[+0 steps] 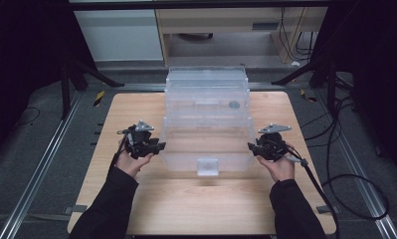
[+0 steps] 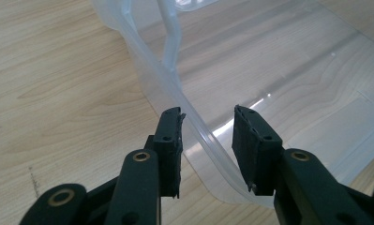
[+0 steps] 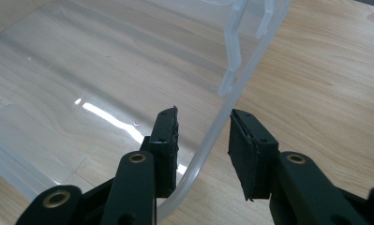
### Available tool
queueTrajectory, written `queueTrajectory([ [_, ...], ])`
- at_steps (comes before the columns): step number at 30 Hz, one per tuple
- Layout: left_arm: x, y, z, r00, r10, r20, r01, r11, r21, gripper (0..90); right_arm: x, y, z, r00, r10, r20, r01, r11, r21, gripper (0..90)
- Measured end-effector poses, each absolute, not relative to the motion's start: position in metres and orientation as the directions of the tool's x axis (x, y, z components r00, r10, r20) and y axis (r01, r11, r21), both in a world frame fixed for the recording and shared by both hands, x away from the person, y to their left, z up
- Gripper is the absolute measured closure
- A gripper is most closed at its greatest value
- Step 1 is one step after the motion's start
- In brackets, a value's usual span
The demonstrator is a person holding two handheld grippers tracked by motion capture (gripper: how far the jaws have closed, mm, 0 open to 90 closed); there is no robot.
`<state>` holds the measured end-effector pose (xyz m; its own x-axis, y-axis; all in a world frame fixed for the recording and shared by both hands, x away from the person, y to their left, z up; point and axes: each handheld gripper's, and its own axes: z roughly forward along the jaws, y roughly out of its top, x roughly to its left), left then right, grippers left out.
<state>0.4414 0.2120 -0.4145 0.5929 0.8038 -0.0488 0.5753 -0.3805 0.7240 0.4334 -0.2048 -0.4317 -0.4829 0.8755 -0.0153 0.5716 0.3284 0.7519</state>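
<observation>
Straddling the near corners of the clear plastic bin, both grippers sit where I want them, one on each side wall. In the left gripper view the left gripper has the bin's rim running up between its jaws: the one pad looks to be just touching the lip, the other stands off with a visible gap. So the jaws are released, not yet clamped on anything. The right gripper mirrors that: the rim passes between its jaws, neither pad pressing, a sliver of daylight on each side.

From above, the left hand and the right hand hold the tools level with the bin's front section, which rests on the wooden tabletop near its middle, front latch tab facing me.

My judgement of the step: pinch both walls and then lift or shift the bin. To do it well I would close both sides together, so the bin does not skate sideways. The rim is thin and slick (clear plastic flexes), so I would seat the pads squarely over the thickened lip rather than on the bare wall below, and keep the two grips at matching depth to stop it from tipping.

Farther back the stacked rear tiers of the bin rise toward the tabletop's far edge; beyond them stand dark frame legs and pale cabinets.
</observation>
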Motion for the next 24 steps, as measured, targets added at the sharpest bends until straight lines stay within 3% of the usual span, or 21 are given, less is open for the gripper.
queueTrajectory([
  [20, 0.418, 0.226, -0.413, 0.592, 0.806, -0.021, 0.561, -0.393, 0.728, 63.1, 0.412, -0.192, -0.431, -0.495, 0.869, 0.011, 0.580, 0.321, 0.749, 61.2],
  [22, 0.416, 0.229, -0.407, 0.589, 0.808, -0.013, 0.545, -0.385, 0.745, 59.9, 0.413, -0.196, -0.428, -0.504, 0.863, 0.047, 0.577, 0.295, 0.761, 60.0],
  [24, 0.412, 0.236, -0.398, 0.587, 0.809, -0.020, 0.528, -0.364, 0.767, 54.6, 0.410, -0.208, -0.419, -0.498, 0.865, 0.064, 0.550, 0.258, 0.794, 52.7],
])
